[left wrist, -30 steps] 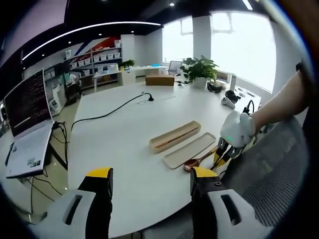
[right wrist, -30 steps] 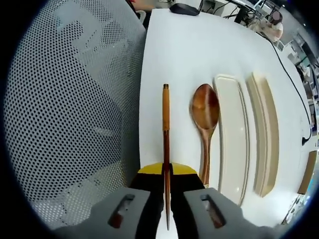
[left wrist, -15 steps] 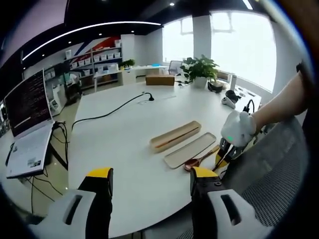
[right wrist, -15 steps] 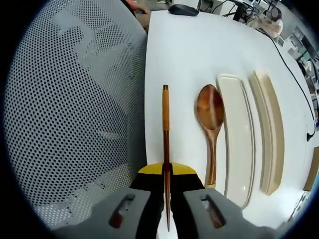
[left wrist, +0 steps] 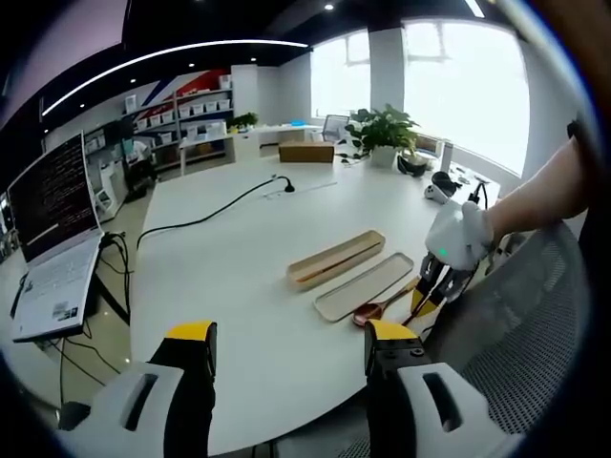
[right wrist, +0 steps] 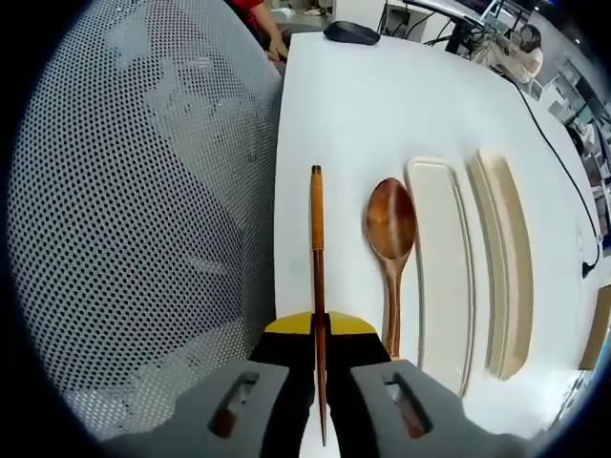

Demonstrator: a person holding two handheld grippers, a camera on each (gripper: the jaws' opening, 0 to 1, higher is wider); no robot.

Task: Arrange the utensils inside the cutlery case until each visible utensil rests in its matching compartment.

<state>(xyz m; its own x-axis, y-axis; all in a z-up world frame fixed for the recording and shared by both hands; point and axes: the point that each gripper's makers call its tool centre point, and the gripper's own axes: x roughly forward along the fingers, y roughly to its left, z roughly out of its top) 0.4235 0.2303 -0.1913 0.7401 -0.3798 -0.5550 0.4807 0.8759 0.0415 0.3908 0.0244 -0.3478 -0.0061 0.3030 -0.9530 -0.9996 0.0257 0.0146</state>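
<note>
The right gripper (right wrist: 320,329) clamps the chopsticks (right wrist: 317,277) lengthwise at centre frame for the cutlery case (right wrist: 506,258); the left gripper (left wrist: 286,348) idles wide.

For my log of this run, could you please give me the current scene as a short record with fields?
right gripper: shut on chopsticks
left gripper: open, holding nothing, above the table
spoon: on the table, between chopsticks and lid
lid: flat beside the case
case: open, no utensils visible inside
mesh chair: at the table edge
</note>
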